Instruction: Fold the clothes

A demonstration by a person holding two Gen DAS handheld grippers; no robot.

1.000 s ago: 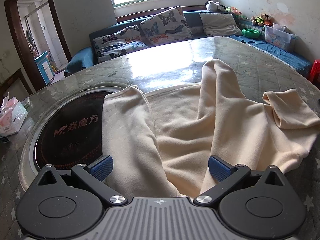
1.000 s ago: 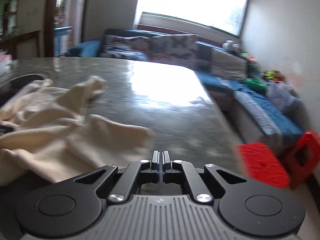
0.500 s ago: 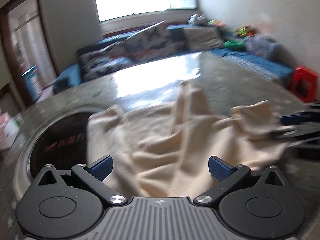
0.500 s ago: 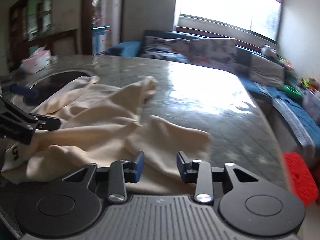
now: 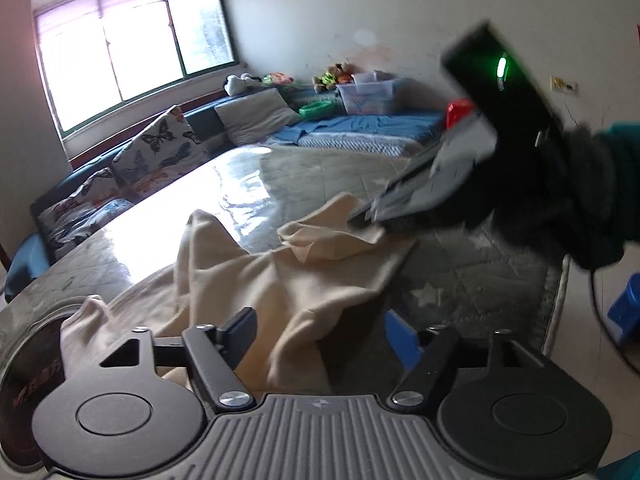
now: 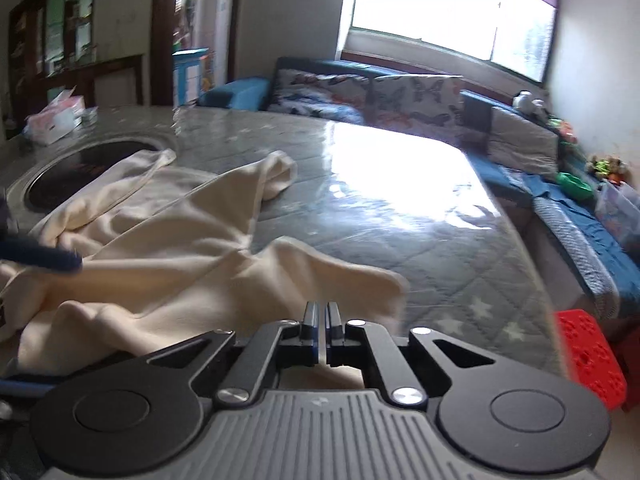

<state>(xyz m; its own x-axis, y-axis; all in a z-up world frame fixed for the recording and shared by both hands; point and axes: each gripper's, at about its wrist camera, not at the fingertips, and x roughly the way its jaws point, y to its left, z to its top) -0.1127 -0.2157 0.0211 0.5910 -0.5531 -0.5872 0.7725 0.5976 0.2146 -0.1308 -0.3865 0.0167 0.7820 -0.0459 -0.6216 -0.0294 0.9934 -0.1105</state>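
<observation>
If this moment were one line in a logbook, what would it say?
left gripper: open over cream garment | right gripper: shut at garment's edge | garment: rumpled on table

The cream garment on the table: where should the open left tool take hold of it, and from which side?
Grip the near hem of the cream garment, where it bunches into a raised fold between the open left tool fingers. Come from the near table edge, low and forward; raised cloth pinches easier than flat.
</observation>
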